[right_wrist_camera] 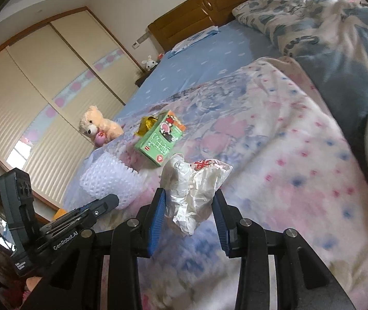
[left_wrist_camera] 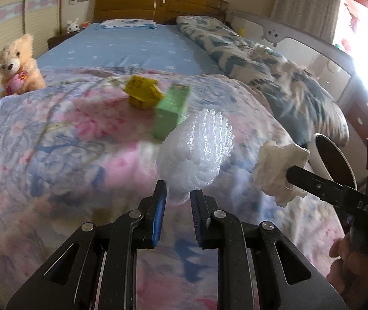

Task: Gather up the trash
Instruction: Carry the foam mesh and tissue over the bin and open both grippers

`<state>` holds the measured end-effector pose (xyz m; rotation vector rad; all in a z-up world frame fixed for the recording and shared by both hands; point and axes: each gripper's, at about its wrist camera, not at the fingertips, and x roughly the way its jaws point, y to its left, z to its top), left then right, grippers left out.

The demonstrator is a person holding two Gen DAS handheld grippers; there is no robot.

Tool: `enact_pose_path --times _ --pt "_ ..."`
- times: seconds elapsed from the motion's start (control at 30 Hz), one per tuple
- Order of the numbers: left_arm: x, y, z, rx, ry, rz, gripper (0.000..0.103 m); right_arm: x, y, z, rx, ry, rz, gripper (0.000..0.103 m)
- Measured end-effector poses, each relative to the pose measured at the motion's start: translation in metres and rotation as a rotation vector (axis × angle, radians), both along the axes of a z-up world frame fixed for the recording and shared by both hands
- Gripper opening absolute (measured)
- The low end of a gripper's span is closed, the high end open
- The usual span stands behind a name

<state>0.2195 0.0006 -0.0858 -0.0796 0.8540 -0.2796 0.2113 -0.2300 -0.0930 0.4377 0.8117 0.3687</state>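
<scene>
Currently two pieces of trash lifted, none binned yet as far as visible. White foam netting sleeve (left_wrist_camera: 195, 152) pinched at its lower end by left hand-held gripper (left_wrist_camera: 178, 201), blue pads pressed nearly together on it, sleeve sticking up and forward above the bed. Crumpled white paper wrapper with red print (right_wrist_camera: 193, 191) clamped by right hand-held gripper (right_wrist_camera: 189, 208), pads pressing on both sides of the wad, held clear of the quilt. Same wrapper seen from left view at the tip of the other tool, just beside a white bin with dark inside (left_wrist_camera: 335, 160) at the right edge of the bed; bin rim also cut off at right edge of right view. Judged as carry phase: both loads on the way to the bin, drop not yet done. Still lying on the floral quilt (left_wrist_camera: 68, 142): green carton (right_wrist_camera: 162, 137) and yellow crumpled pack (left_wrist_camera: 142, 91), touching or just beside each other, well forward of both grippers. Left to do, by judgement: release both pieces into bin, go back for green carton and yellow pack. Not trash, likely stays: teddy bear (left_wrist_camera: 18, 64) at the left edge of the bed, small white bunny toy (left_wrist_camera: 73, 25) near the wooden headboard (left_wrist_camera: 158, 4), patterned duvet (left_wrist_camera: 261, 59) bunched along the right. Roughly halfway, counting visible items only; more litter out of view cannot be ruled out.
</scene>
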Motion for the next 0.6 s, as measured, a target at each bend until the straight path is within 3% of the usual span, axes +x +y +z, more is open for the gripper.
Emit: enact_pose_path --times 0.6 --pt "-0.032 -0.081 0.004 0.012 -0.004 -0.17 0.018 -0.066 -0.075 0.018 -0.033 -0.057 -0.154 0.037"
